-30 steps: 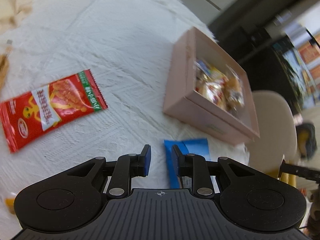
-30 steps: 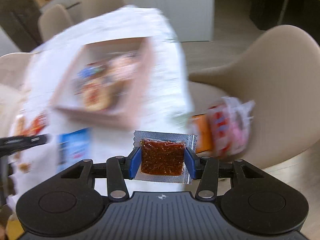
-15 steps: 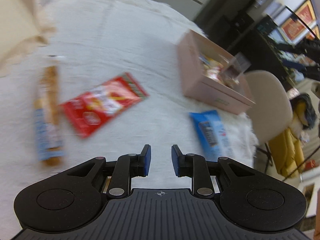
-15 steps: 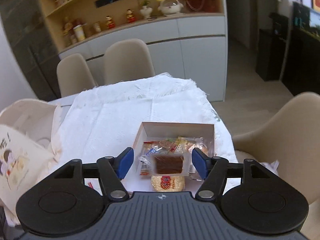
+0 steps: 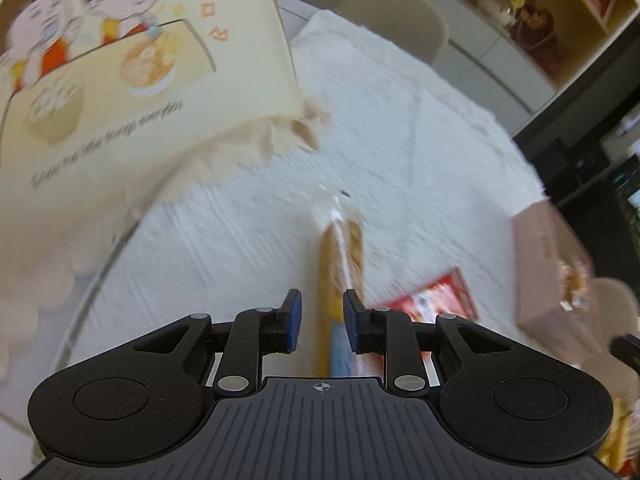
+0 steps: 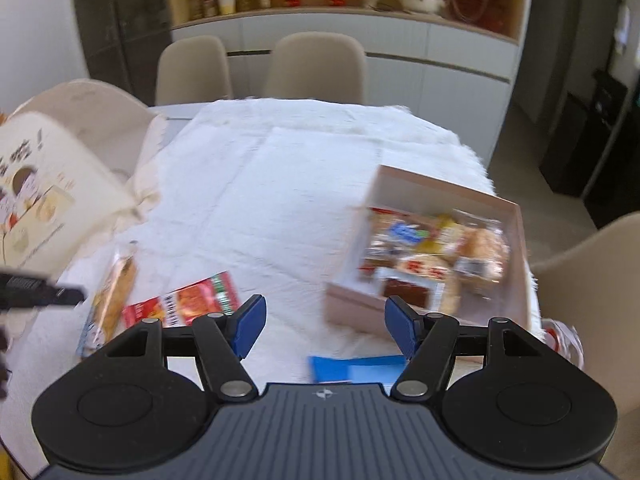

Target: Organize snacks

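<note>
The left claw [image 5: 319, 322] hangs above the worktop [image 5: 420, 152], which is covered with a white cloth, its blue pads a narrow gap apart and nothing between them. Seen through that gap, a long bread stick in a clear wrapper [image 5: 340, 264] lies on the cloth below, running away from the camera. Just to its right lies a red snack packet [image 5: 432, 300], and farther right, at the cloth's edge, stands a pink box [image 5: 548, 276]. A cream cloth bag printed with cartoon children [image 5: 120, 80] fills the upper left of that view. The right claw [image 6: 322, 326] is spread wide and empty, held above the near side of the worktop. Ahead of it and to the right, the pink box sits open, holding a heap of wrapped snacks [image 6: 432, 252], blurred so that single items are hard to tell apart. A blue packet [image 6: 356, 368] lies on the cloth just below the right claw. To the left lie the red packet and the bread stick, near each other, with the bag beyond them and beige chairs [image 6: 316, 64] at the far side.
</note>
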A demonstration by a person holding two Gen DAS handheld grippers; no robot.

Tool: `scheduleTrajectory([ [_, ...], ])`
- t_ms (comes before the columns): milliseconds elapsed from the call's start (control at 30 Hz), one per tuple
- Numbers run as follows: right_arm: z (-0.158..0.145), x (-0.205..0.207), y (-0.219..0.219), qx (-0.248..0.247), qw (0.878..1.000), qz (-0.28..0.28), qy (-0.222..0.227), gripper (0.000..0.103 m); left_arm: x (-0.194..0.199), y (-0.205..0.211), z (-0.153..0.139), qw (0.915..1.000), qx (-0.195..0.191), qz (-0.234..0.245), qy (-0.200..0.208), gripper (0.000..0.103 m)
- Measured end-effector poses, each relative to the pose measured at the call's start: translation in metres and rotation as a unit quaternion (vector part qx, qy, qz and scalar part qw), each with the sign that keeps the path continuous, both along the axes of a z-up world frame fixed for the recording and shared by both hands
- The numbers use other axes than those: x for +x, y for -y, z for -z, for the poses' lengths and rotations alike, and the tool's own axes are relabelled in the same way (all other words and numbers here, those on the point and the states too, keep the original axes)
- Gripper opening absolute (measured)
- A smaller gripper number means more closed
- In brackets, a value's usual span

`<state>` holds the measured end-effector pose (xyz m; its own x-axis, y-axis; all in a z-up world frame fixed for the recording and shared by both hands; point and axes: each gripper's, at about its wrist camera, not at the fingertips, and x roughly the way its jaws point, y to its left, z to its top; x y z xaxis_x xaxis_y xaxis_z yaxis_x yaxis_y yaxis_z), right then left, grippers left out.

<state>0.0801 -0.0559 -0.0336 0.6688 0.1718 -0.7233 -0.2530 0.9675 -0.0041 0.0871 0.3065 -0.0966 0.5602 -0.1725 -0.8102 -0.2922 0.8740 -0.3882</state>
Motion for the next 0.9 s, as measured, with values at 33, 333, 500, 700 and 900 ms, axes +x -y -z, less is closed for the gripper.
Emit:
scheduleTrajectory([
  [33, 0.002, -0.005, -0.007, 0.001, 1.000, -0.003, -0.001, 0.066, 0.007, 0.002, 0.003, 0.9999, 0.007, 0.007, -0.006, 0.026],
  [333, 0.060, -0.043, -0.055, 0.067, 0.977, -0.095, -0.179, 0.067, 0.025, 0.040, 0.024, 0.9973, 0.015, 0.071, -0.008, 0.046],
  [500, 0.079, -0.053, -0.090, 0.021, 0.978, -0.134, -0.160, 0.067, 0.012, 0.048, 0.030, 0.9944, 0.022, 0.101, -0.017, 0.039],
  [700, 0.071, -0.036, -0.123, -0.050, 0.984, -0.150, -0.085, 0.067, -0.027, 0.036, 0.023, 0.9945, 0.039, 0.091, -0.034, 0.038],
  [900, 0.087, 0.046, -0.146, -0.061, 0.994, -0.021, -0.088, 0.074, -0.068, 0.032, 0.017, 0.9963, 0.034, 0.064, -0.045, 0.038],
])
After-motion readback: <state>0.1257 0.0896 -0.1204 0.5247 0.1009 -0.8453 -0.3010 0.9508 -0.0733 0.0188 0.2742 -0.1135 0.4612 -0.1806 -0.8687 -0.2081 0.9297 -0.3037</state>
